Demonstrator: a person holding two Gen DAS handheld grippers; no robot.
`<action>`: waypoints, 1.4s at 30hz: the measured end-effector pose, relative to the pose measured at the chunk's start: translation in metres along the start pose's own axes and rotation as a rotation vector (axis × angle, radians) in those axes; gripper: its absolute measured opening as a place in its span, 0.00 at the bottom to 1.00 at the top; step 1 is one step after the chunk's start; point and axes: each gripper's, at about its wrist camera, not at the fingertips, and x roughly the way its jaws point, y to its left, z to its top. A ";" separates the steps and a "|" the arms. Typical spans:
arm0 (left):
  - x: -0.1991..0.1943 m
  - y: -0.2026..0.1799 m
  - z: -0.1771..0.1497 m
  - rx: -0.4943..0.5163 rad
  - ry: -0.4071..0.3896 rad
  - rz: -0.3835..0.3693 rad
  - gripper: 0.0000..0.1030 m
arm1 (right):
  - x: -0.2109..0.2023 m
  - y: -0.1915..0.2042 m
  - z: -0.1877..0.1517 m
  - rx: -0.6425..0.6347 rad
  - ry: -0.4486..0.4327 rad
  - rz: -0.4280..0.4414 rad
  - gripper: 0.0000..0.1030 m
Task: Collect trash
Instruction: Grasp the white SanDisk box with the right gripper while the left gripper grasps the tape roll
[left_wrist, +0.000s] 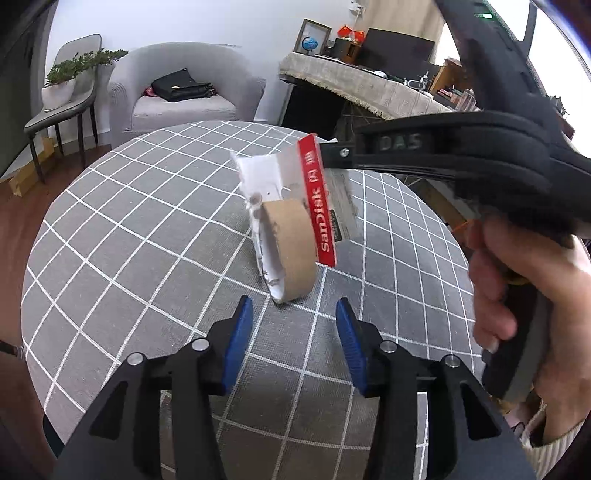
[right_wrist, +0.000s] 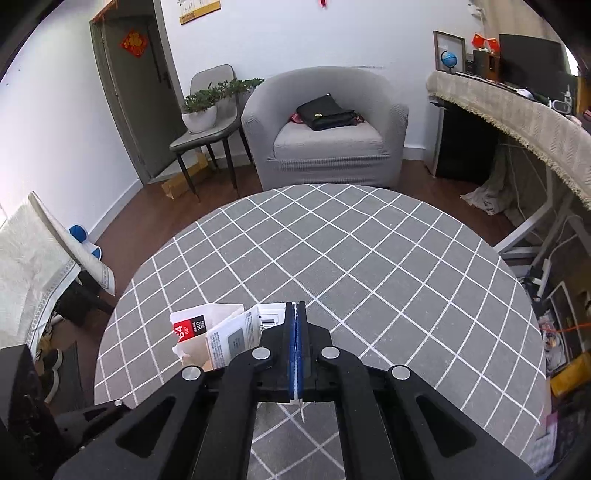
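Slip risk tbh: right gripper is clamped on just the packaging edge above the table; left gripper spread open underneath.

Round table, grey checked cloth. Behind: grey armchair with black bag on seat. Left: chair bearing potted plant. Door far left.

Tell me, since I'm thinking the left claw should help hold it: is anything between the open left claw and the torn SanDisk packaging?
Nothing visible. The left claw is open and points at the packaging, with only bare tablecloth showing between them. The right claw already pinches the packaging by its upper right edge, off to the side of that line.
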 end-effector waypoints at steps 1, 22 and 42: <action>0.000 -0.001 0.001 0.003 -0.004 0.002 0.48 | -0.001 0.002 -0.002 0.001 0.003 -0.002 0.00; 0.016 -0.009 0.009 0.021 -0.008 0.049 0.23 | -0.015 -0.017 -0.013 0.065 -0.035 -0.010 0.00; -0.072 0.013 -0.031 -0.041 -0.078 0.074 0.22 | -0.038 0.012 -0.046 0.082 -0.043 0.026 0.00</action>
